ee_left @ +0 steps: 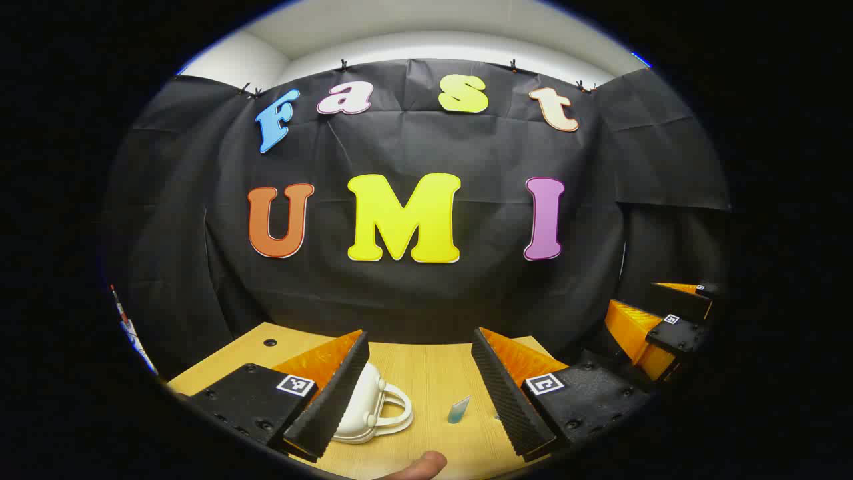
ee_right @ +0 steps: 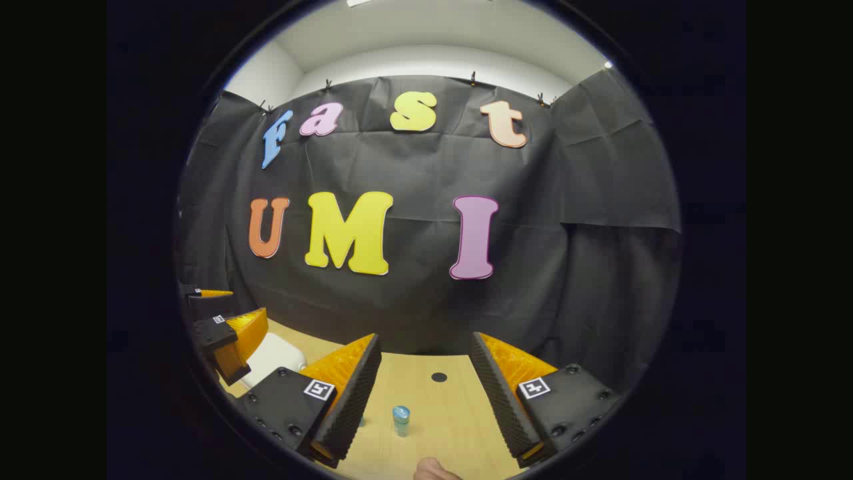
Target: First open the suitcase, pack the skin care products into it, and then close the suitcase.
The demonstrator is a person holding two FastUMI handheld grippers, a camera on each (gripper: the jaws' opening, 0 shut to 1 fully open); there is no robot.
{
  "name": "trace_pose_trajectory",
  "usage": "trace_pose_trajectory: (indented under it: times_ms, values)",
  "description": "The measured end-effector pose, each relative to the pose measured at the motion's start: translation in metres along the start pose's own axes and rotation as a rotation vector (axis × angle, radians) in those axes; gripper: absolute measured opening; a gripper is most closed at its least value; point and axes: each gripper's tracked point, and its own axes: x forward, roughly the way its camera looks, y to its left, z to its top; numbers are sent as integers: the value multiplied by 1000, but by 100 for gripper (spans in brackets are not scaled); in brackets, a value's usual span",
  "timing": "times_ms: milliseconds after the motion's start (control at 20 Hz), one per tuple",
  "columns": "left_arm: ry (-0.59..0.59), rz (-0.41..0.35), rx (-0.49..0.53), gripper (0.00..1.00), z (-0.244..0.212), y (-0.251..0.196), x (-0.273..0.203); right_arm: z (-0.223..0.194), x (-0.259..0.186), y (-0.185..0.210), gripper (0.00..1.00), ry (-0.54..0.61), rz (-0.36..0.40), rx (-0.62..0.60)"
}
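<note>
**Both hand-held grippers apart above the table**

We see the left hand-held gripper (ee_left: 420,390) spread wide, holding nothing. The white suitcase (ee_left: 370,407) lies closed near the table's (ee_left: 426,373) front edge, a blue skin care tube (ee_left: 458,409) just beside it. The right hand-held gripper (ee_right: 426,393) likewise gapes empty, a blue-capped bottle (ee_right: 400,419) standing between its fingers.

The light wooden surface (ee_left: 426,380) has a plain grained top and a small round dark hole near its far left corner (ee_left: 270,342); in the right gripper view another such hole (ee_right: 438,377) sits near the far edge. A small white hard-shell suitcase with a curved handle (ee_left: 373,407) lies closed on the surface, toward the left. To its right, apart from it, stands a small blue-and-clear tube (ee_left: 458,409), slightly tilted. In the right gripper view a small clear bottle with a blue cap (ee_right: 400,419) stands upright on bare wood.
</note>
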Motion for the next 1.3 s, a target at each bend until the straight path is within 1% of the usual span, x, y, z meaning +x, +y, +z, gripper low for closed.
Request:
trace_pose_trajectory:
  times_ms: [350,650,750,800,950,1050,1150,1300]
  values:
    - [8,-1,-24,99,-3,-2,8,-5,5,-5,82,12,-5,-15]
    - [40,12,-20,99,-25,1,14,-18,9,-17,81,34,-16,-24]
    - [34,19,3,99,-36,4,20,-25,10,-23,81,47,-24,-32]
    - [43,33,51,99,-46,7,24,-29,11,-26,81,55,-26,-37]
    - [78,65,258,99,-85,21,42,-43,11,-44,81,72,-48,-58]
    - [98,64,403,100,-114,25,51,-51,9,-57,81,86,-52,-49]
    - [109,57,547,98,-141,27,59,-59,10,-72,81,93,-62,-54]
    - [179,55,739,98,-196,34,71,-72,10,-96,81,103,-68,-71]
